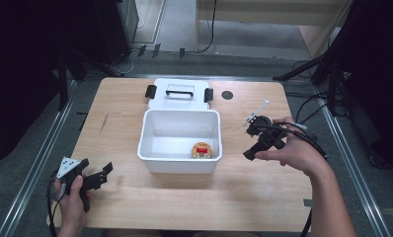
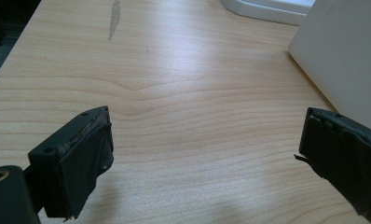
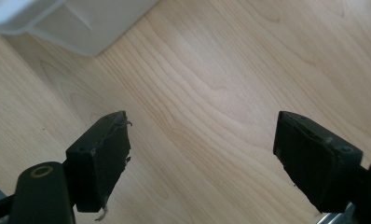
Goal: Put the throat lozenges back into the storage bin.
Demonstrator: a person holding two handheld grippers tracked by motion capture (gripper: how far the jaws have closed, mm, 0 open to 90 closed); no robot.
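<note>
A light wooden worktop (image 1: 184, 197) carries a white open bin (image 1: 179, 160) at its centre. The bin's white lid (image 1: 179, 101), with a black handle and two black side latches, lies flat on the worktop, touching or just behind the bin's far wall. Inside the bin, at the near right corner of its floor, rests a small round object (image 1: 203, 151), tan with a red centre; the high view is too coarse to identify it further. A small black disc (image 1: 227, 95) sits on the worktop to the right of the lid, near the far edge.

The left gripper (image 1: 93, 178) is held at the near left corner of the worktop, pointing right toward the bin. Its jaws are spread wide and hold nothing. In the left gripper view, bare wood lies between the jaws, the white wall of the bin (image 2: 346, 56) stands ahead on the right, and a pale scuff mark (image 2: 113, 18) shows on the wood farther off.

The right gripper (image 1: 254, 140) is held to the right of the bin, apart from it, in the person's right hand (image 1: 291, 150). Its jaws are also spread wide and hold nothing. In the right gripper view, bare wood lies between the jaws and a corner of the bin (image 3: 76, 23) shows at upper left.

Black stands and cables occupy the floor around the worktop.
</note>
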